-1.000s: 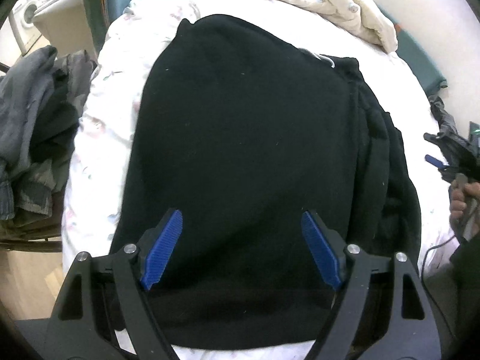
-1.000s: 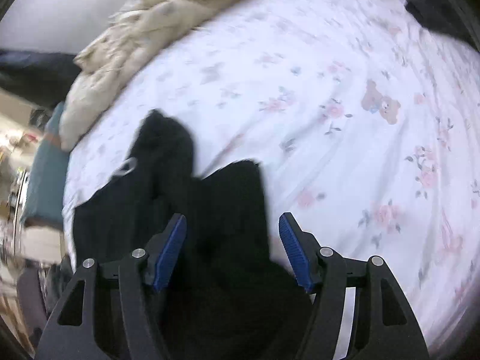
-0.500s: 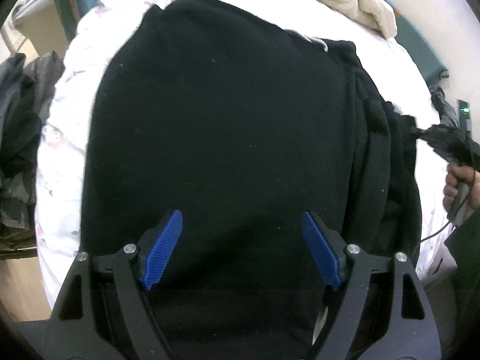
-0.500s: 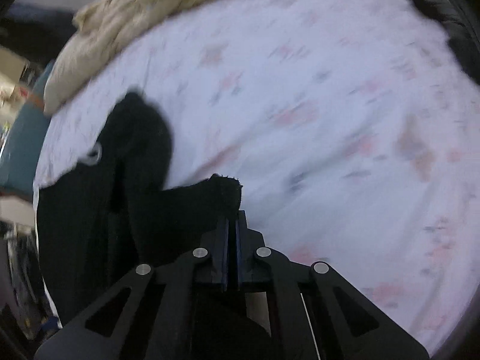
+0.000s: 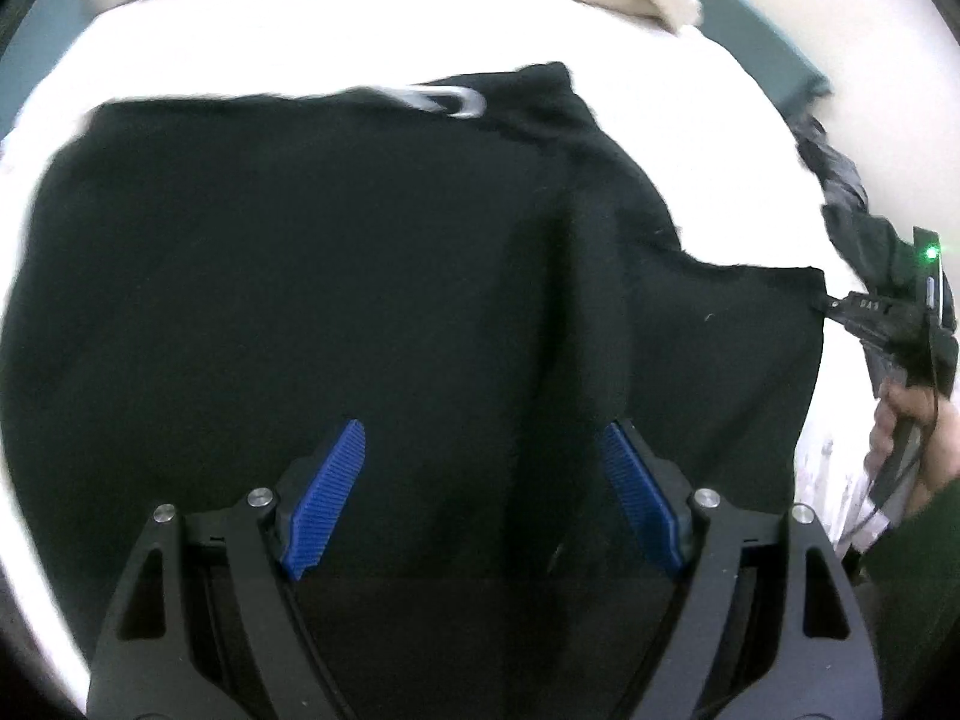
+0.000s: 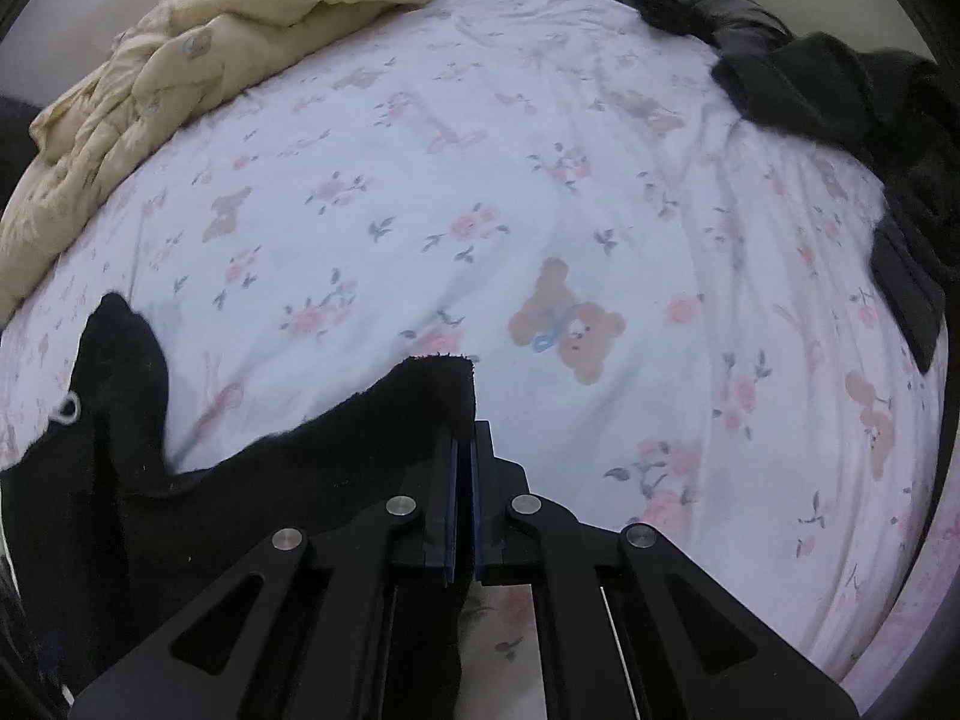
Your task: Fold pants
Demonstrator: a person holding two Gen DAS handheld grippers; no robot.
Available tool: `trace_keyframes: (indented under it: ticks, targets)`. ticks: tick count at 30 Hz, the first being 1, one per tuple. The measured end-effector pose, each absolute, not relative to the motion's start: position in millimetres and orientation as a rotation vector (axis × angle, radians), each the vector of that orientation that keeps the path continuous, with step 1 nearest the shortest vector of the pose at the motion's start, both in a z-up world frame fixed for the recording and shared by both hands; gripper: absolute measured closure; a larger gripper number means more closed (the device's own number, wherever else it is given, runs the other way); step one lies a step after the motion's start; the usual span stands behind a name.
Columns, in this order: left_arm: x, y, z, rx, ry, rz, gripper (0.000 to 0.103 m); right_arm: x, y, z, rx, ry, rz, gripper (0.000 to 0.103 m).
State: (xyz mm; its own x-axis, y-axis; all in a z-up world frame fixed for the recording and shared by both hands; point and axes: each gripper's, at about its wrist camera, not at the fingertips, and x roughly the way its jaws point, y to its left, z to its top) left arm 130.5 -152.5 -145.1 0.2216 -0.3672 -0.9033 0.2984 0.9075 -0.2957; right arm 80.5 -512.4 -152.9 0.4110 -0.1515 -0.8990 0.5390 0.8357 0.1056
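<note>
A second ago my right claw (image 6: 463, 480) stood spread over the pants (image 5: 360, 300); now it is clenched on a corner of the black cloth, and that corner is drawn out to the right, pulled taut, where before it lay bunched against the rest. My left claw (image 5: 480, 498) is released as it was, its two blue pads (image 5: 327, 498) wide apart above the cloth, grasping nothing. It has come closer: the black cloth fills more of its view, and the grey clothes heap that showed at the left has gone from sight.

One pair of pants lies spread on one flowered bedsheet (image 6: 540, 210), with one white drawstring loop (image 5: 447, 99) at the far edge. One cream quilt (image 6: 198, 60) is bunched at the bed's far side, and one dark pile of clothes (image 6: 840, 90) sits at the right edge.
</note>
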Motion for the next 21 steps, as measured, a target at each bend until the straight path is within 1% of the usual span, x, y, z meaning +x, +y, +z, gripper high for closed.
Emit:
trace_keyframes:
  ticks: [4, 5, 6, 7, 8, 10, 13, 17, 21]
  targets:
    - [167, -198, -153, -0.088, 1.247, -0.54, 0.027, 88, -506, -154, 0.413, 1.072, -0.43, 0.101]
    - [173, -212, -156, -0.073, 1.236, -0.569, 0.03, 88, -507, -153, 0.419, 1.069, -0.429, 0.101]
    - [177, -223, -158, -0.035, 1.233, -0.574, 0.038, 89, -508, -153, 0.43, 1.067, -0.428, 0.101]
    - [180, -230, -161, 0.001, 1.233, -0.562, 0.059, 89, -508, -152, 0.439, 1.066, -0.427, 0.101]
    - [180, -238, -163, 0.05, 1.24, -0.54, 0.076, 88, -508, -151, 0.444, 1.066, -0.427, 0.101]
    - [182, -246, -165, 0.14, 1.242, -0.491, 0.098, 87, -507, -149, 0.448, 1.062, -0.426, 0.101]
    - [170, -239, -145, 0.101, 1.196, -0.533, 0.098, 82, -506, -143, 0.437, 1.057, -0.432, 0.101]
    - [135, -214, -89, -0.055, 1.135, -0.62, 0.098, 67, -504, -123, 0.449, 1.021, -0.422, 0.101]
    - [98, -182, -20, -0.129, 0.981, -0.664, 0.098, 52, -500, -90, 0.45, 0.921, -0.395, 0.101]
